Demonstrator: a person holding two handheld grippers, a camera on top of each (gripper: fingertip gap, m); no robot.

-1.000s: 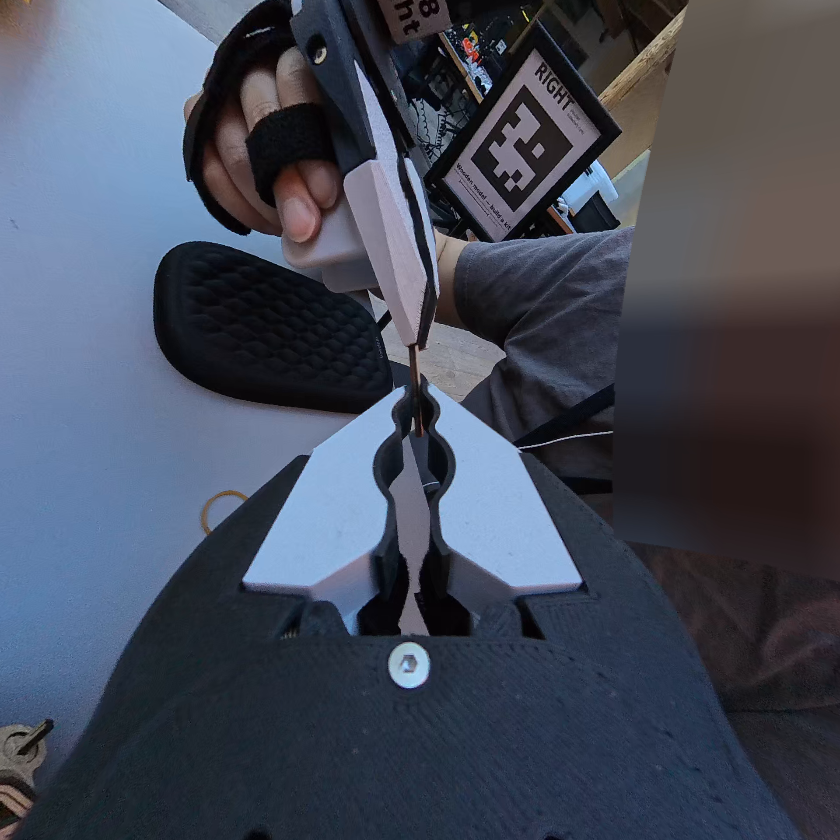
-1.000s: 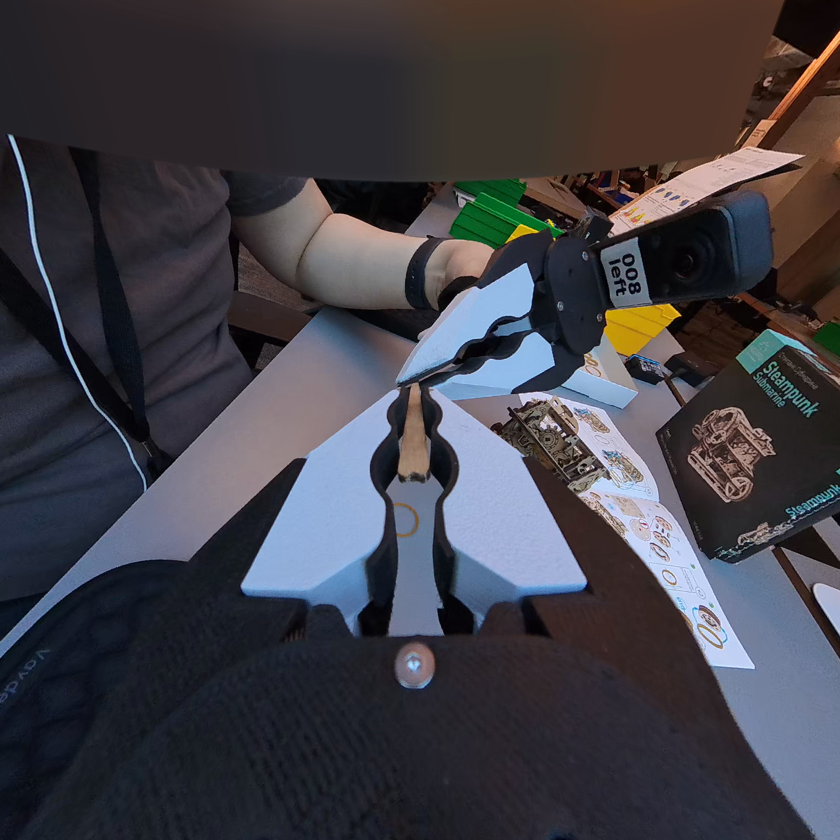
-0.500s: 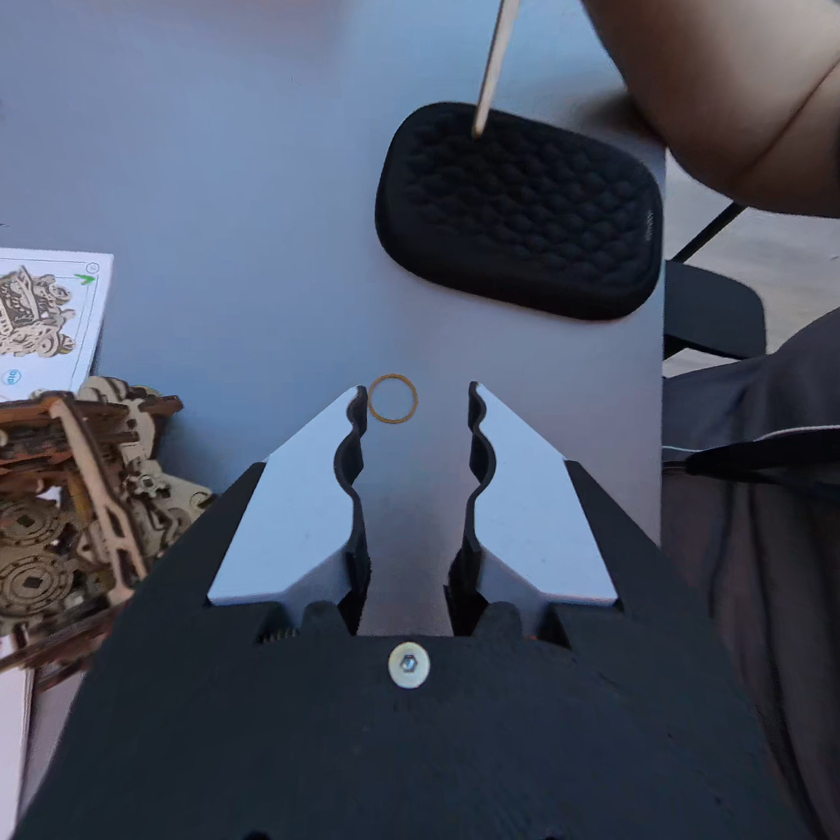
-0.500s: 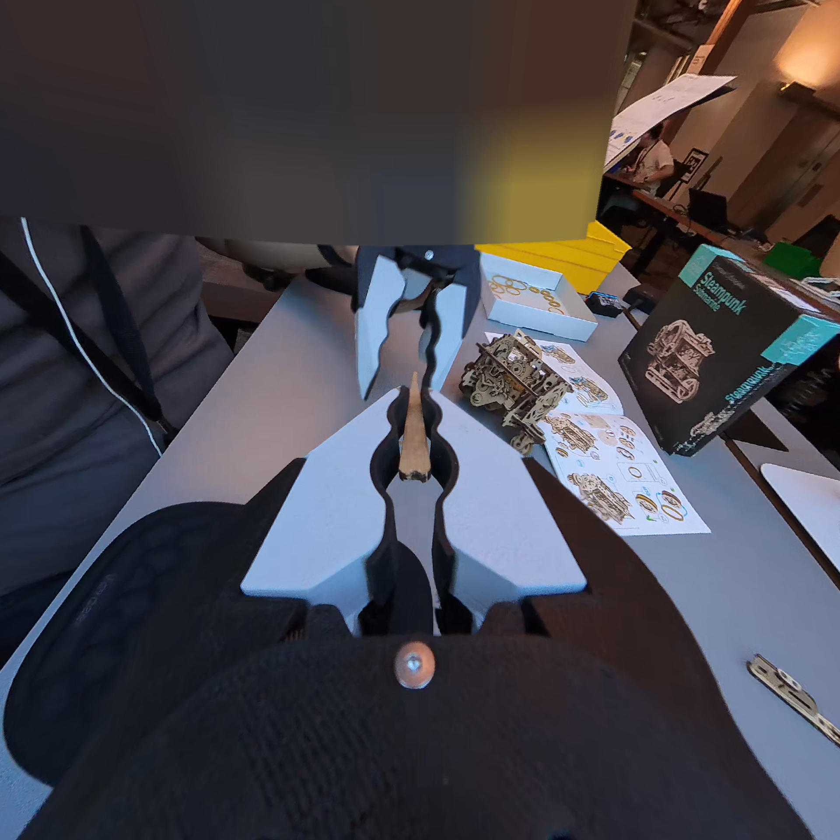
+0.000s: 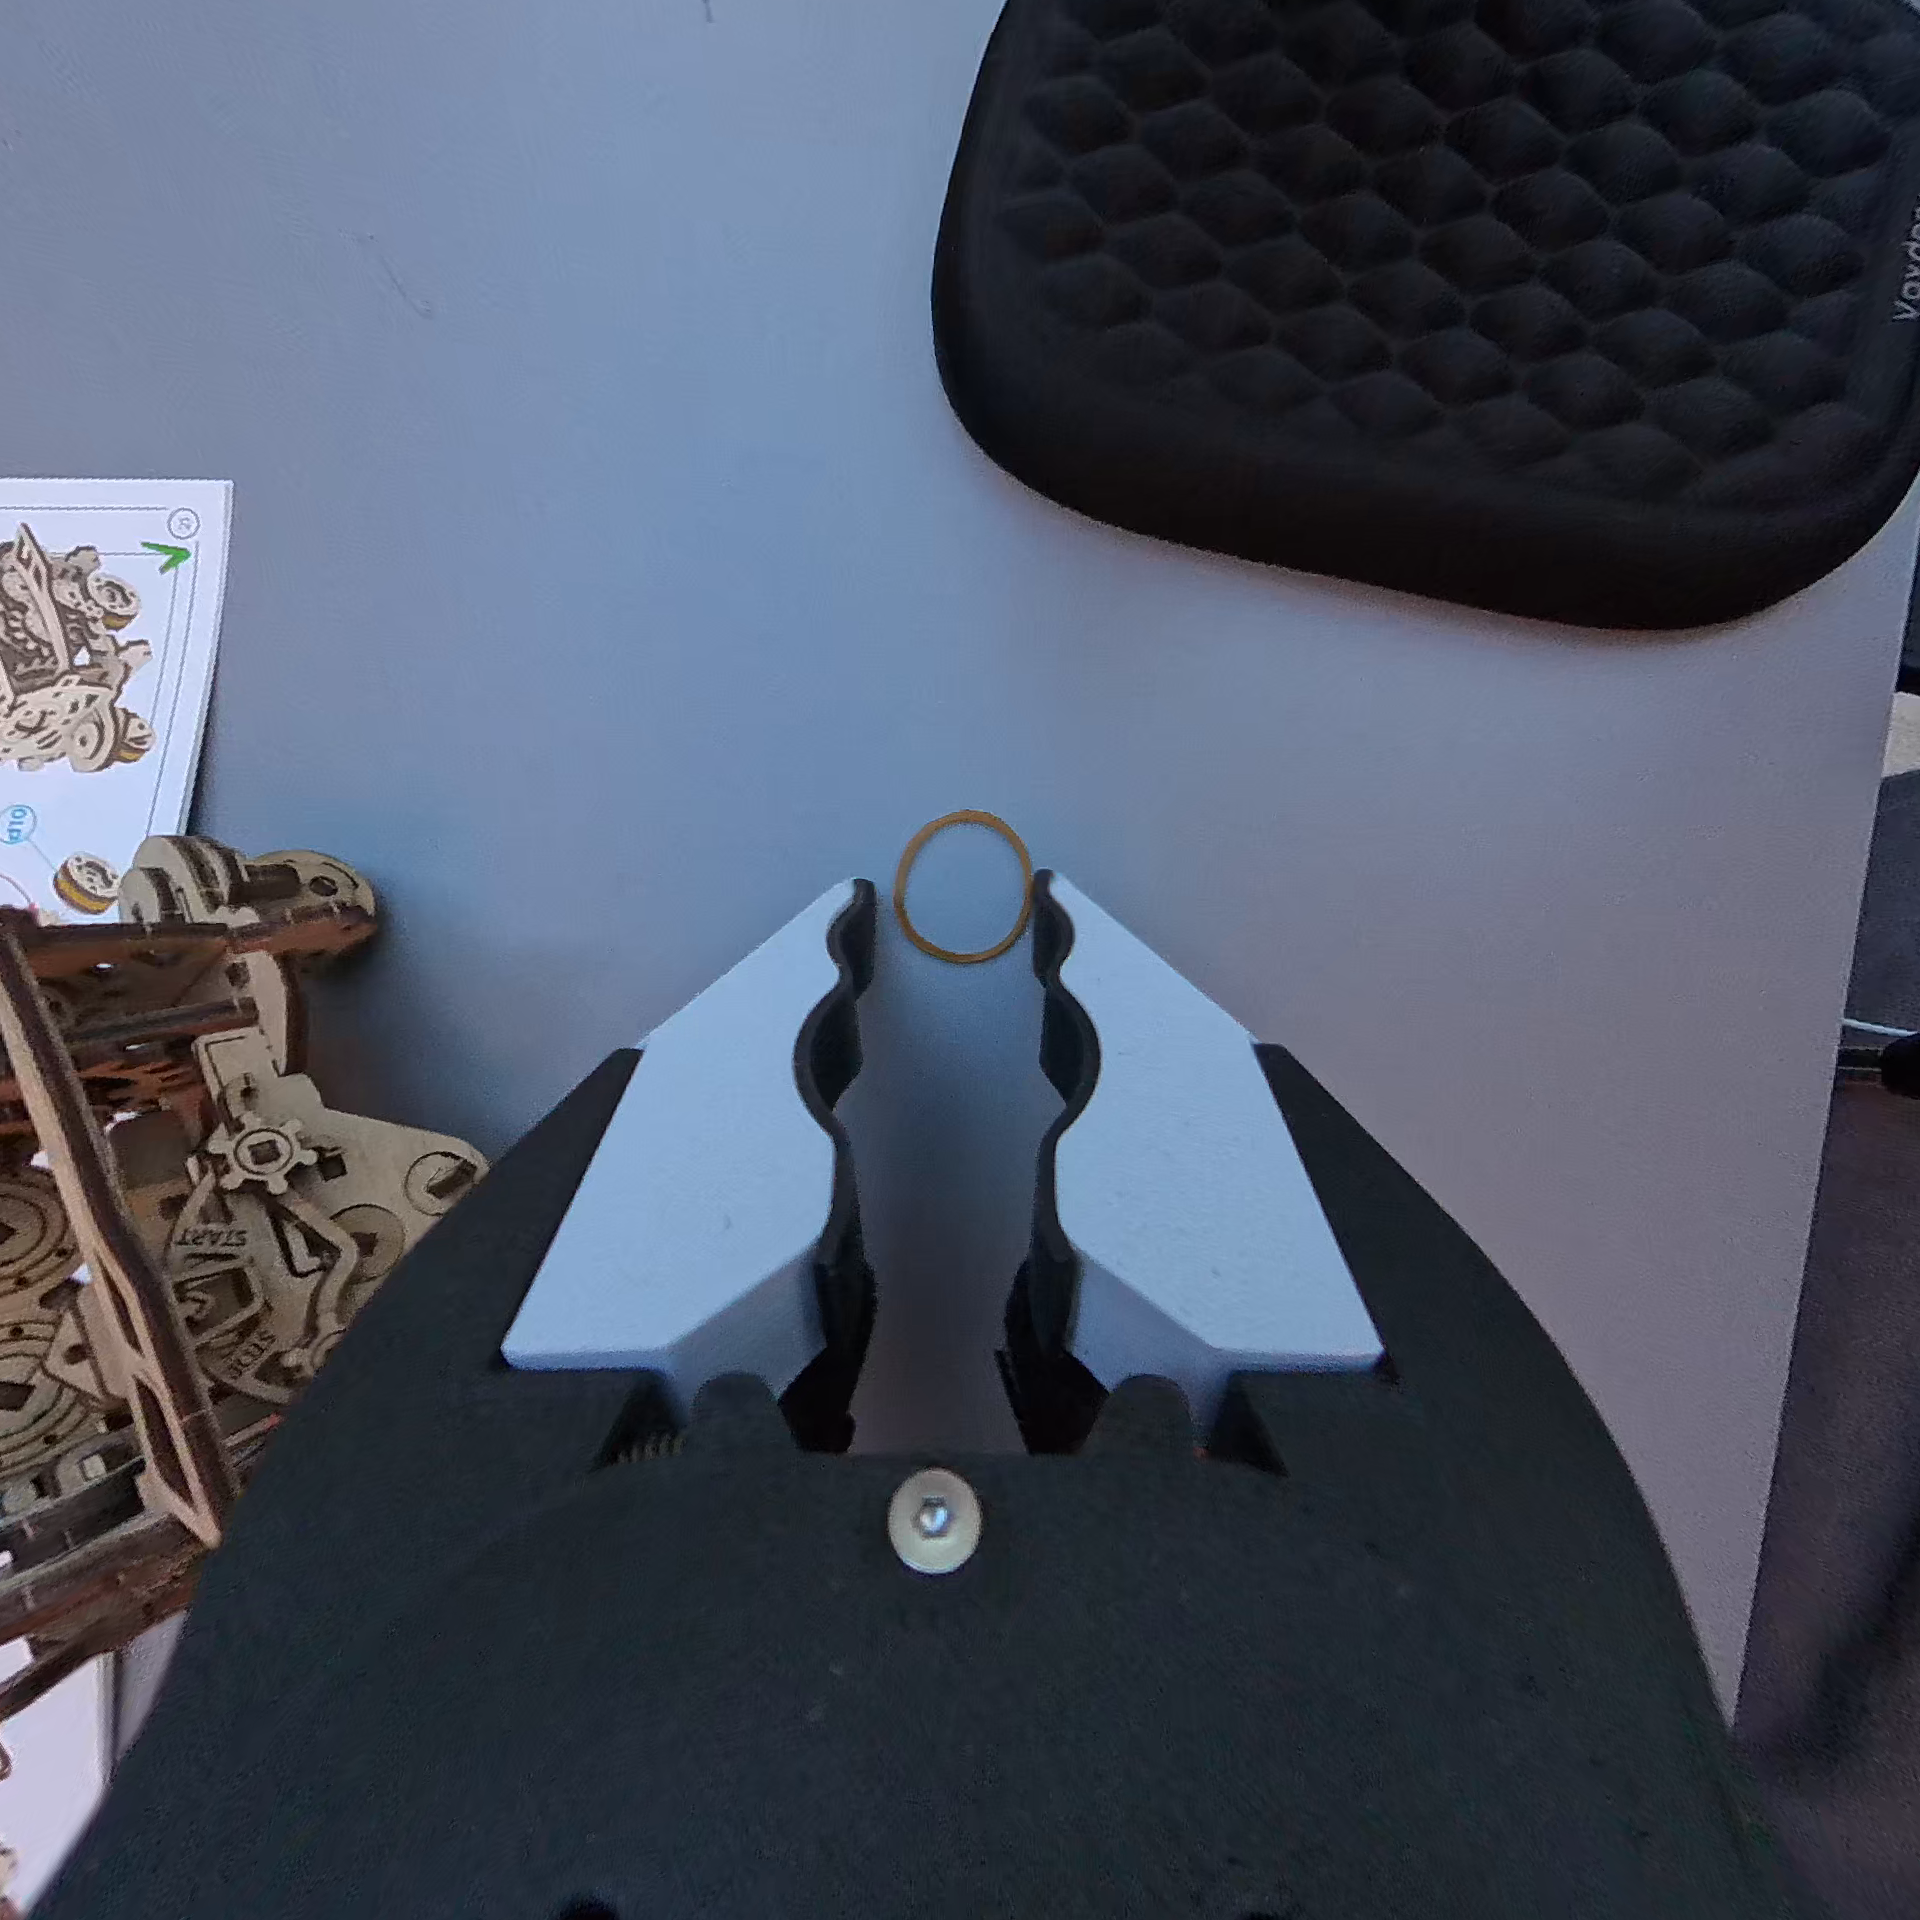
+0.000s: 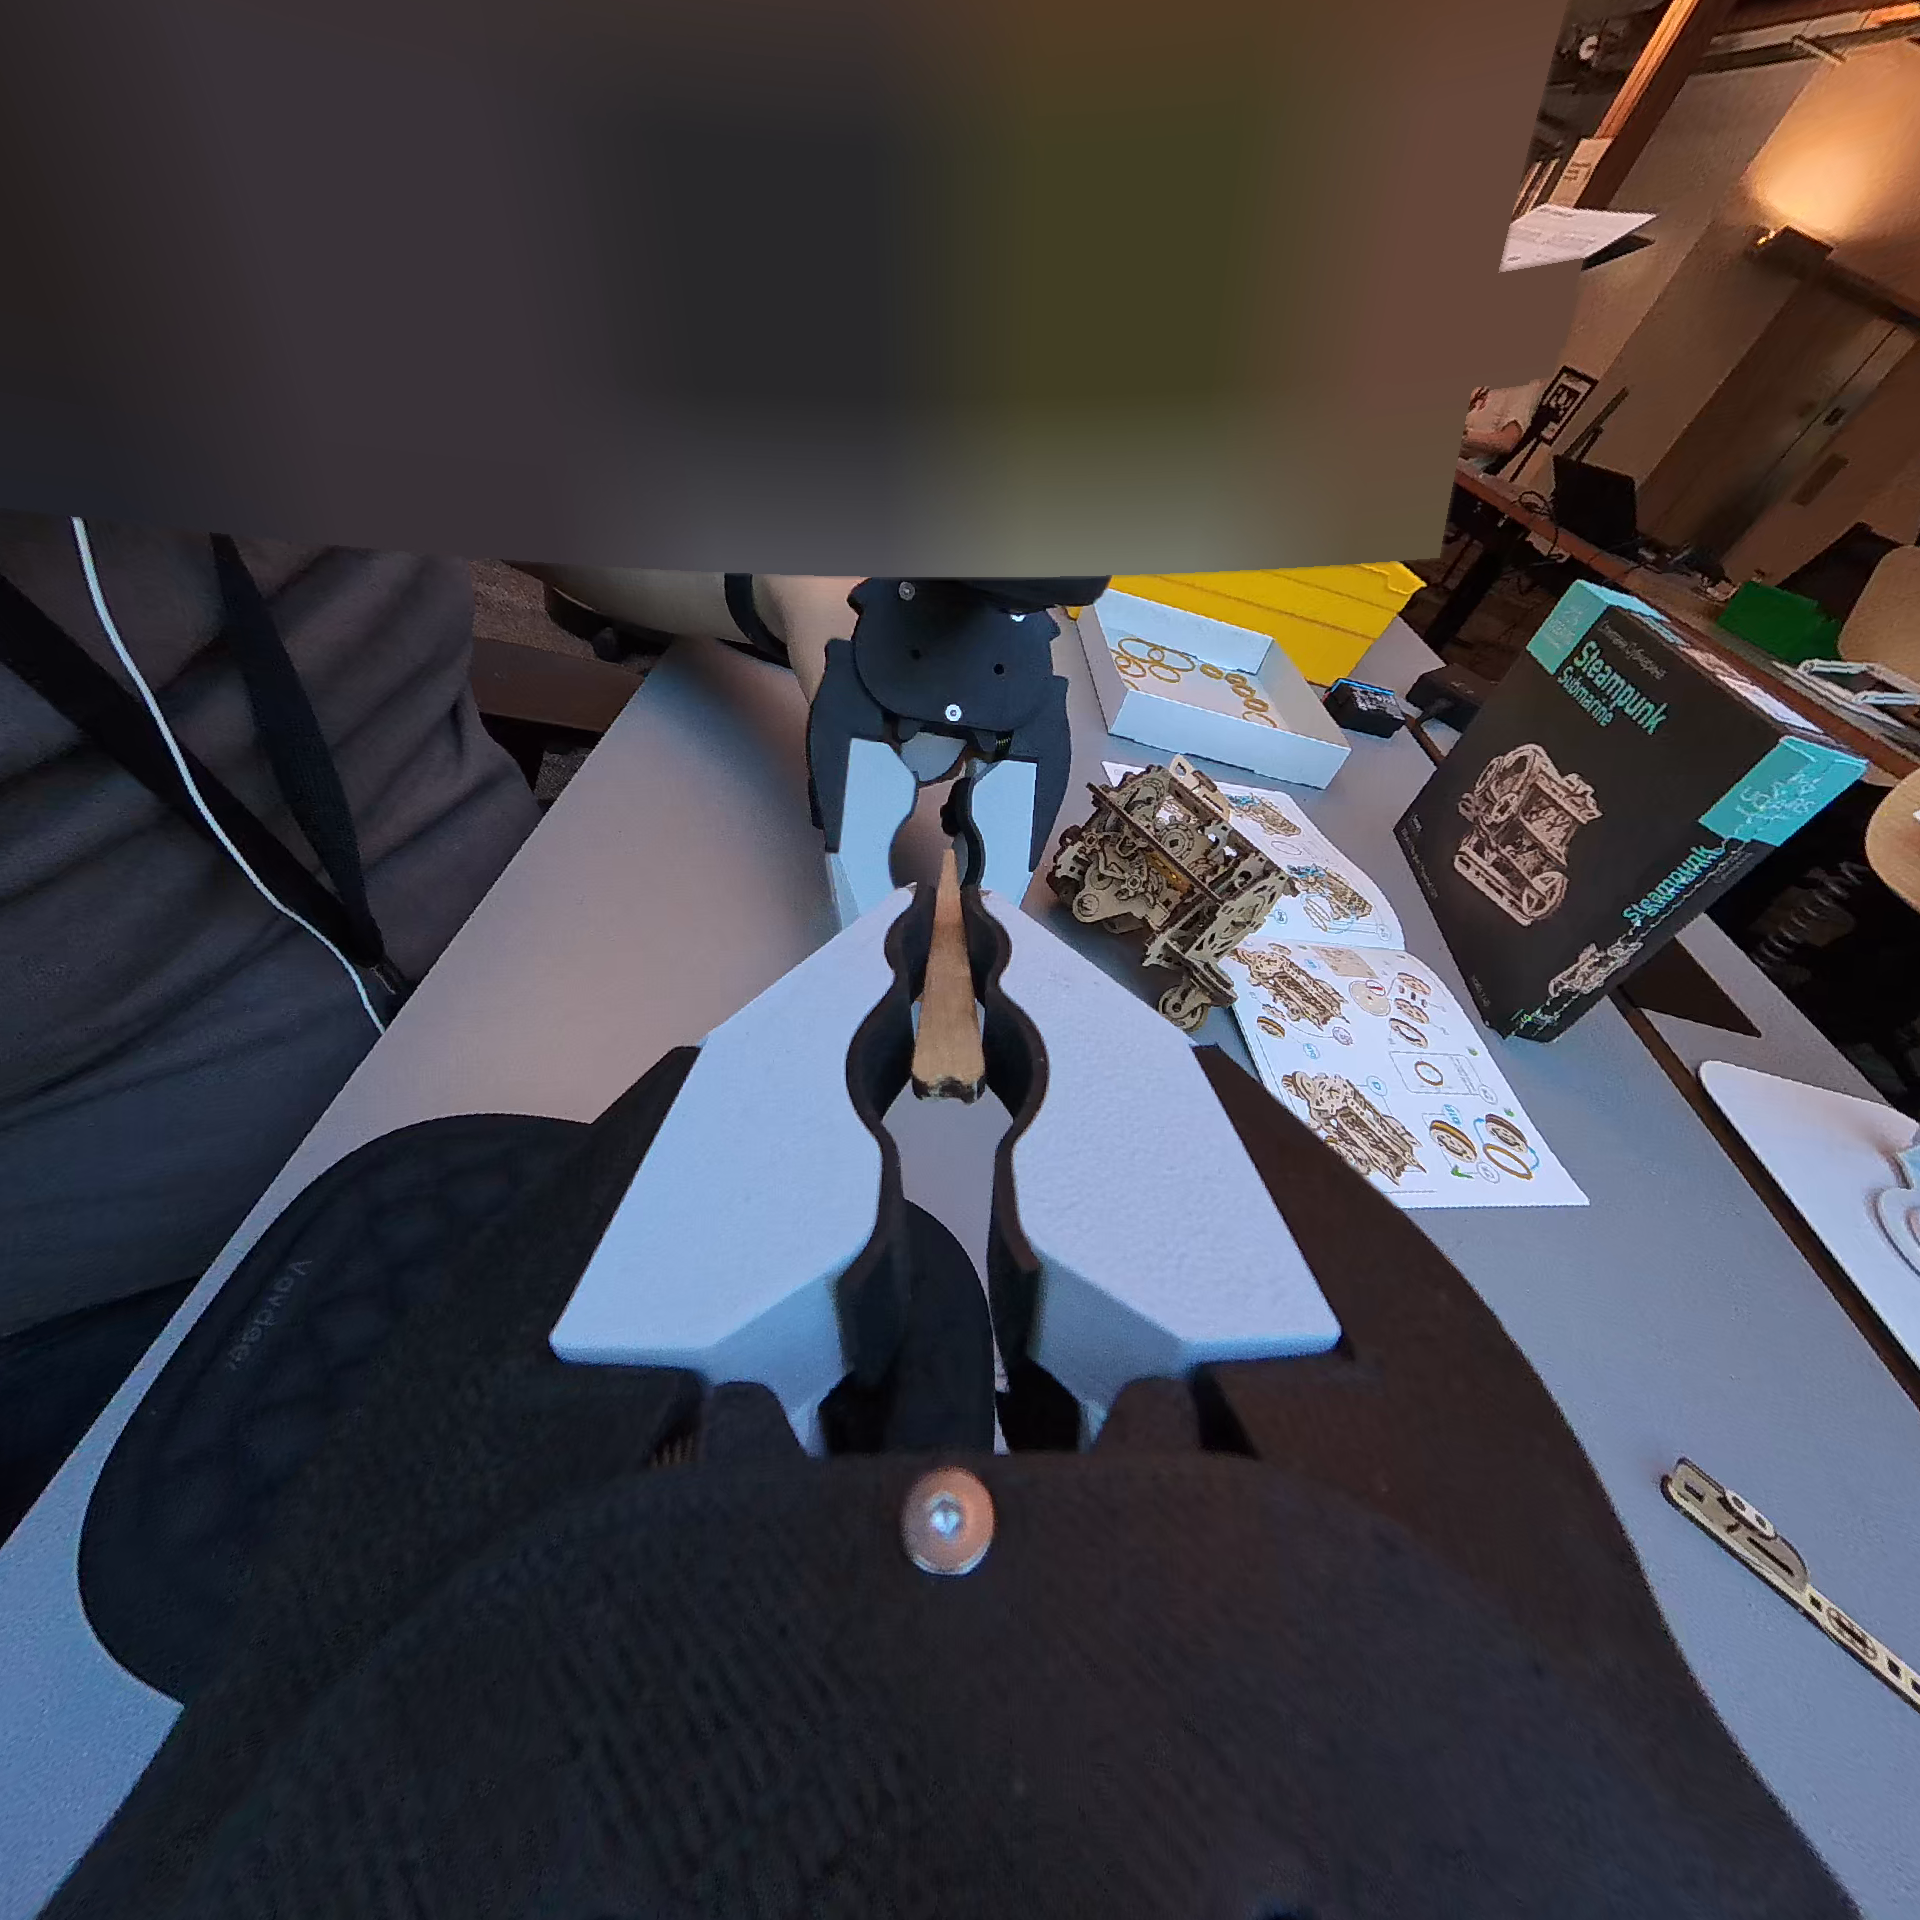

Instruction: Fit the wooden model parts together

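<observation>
My left gripper point(image 5: 951, 885) is open and points down at the grey table point(image 5: 520, 312). A small orange rubber ring point(image 5: 964, 816) lies flat on the table between its fingertips, with a gap on the left side, so it is not gripped. My right gripper point(image 6: 948, 896) is shut on a thin pointed wooden stick point(image 6: 945, 1008) and holds it above the table. The left gripper also shows in the right wrist view point(image 6: 935, 831), just beyond the stick's tip. The part-built wooden model point(image 6: 1174, 883) stands on the table to the right of it, and shows at the left edge of the left wrist view point(image 5: 156, 1195).
A black honeycomb pad point(image 5: 1455, 291) lies near the table's edge. An instruction sheet point(image 6: 1382, 1060), a black kit box point(image 6: 1621, 821), a white tray of rings point(image 6: 1205, 675) and a loose wooden strip point(image 6: 1787, 1579) lie to the right. A person's torso point(image 6: 208, 831) is on the left. Some 15 cm of space lies between my two pairs of fingers.
My left gripper was shut at the stick's tip; it let go, swung down over the table, came closer to the ring and narrowed around it. My right gripper kept the stick.
</observation>
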